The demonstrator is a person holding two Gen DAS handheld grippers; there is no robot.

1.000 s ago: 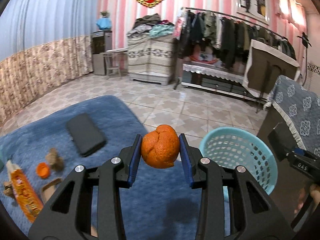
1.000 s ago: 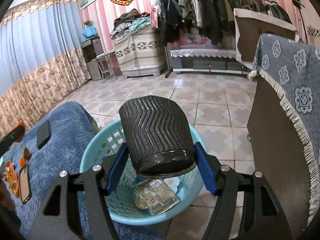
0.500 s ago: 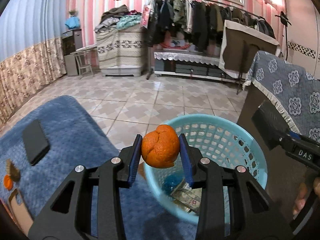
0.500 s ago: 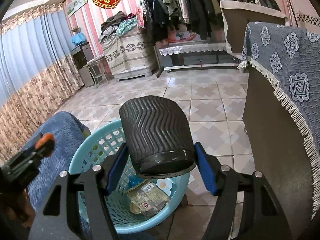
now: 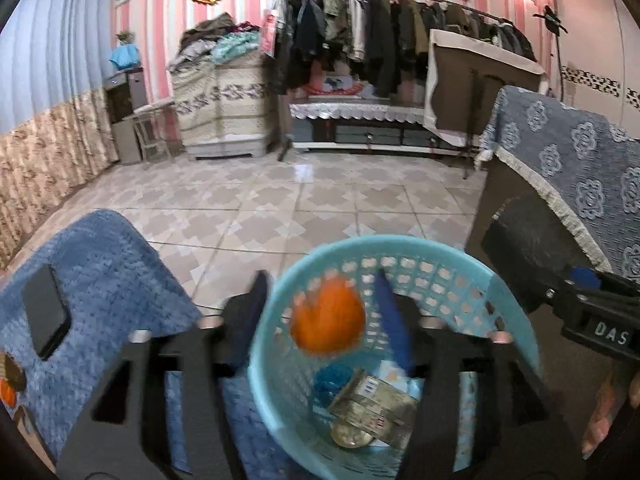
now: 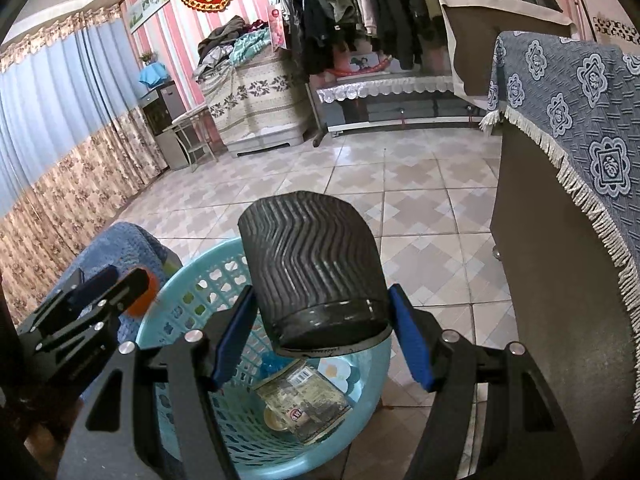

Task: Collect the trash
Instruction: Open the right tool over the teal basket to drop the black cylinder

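Note:
My left gripper point(image 5: 320, 316) is open over the turquoise basket point(image 5: 404, 242). The orange peel ball point(image 5: 328, 320) is loose between its spread, blurred fingers, above the basket's inside. My right gripper point(image 6: 320, 334) is shut on a black ribbed cup point(image 6: 310, 268), held above the same basket point(image 6: 188, 272). In the right wrist view the left gripper point(image 6: 100, 300) shows at the basket's left rim with the orange peel point(image 6: 140, 300) beside it. A wrapper point(image 6: 306, 400) and a round lid point(image 6: 274, 420) lie at the basket's bottom.
A blue rug point(image 5: 108, 272) lies to the left with a black phone point(image 5: 44, 316) on it. More orange scraps point(image 5: 8, 392) sit at its left edge. A dark cabinet under a blue cloth point(image 6: 572, 128) stands close on the right. Tiled floor point(image 5: 300, 200) lies beyond.
My left gripper has moved right over the basket and opened; the orange peel has come free of its fingers. My right gripper still holds the black cup above the basket.

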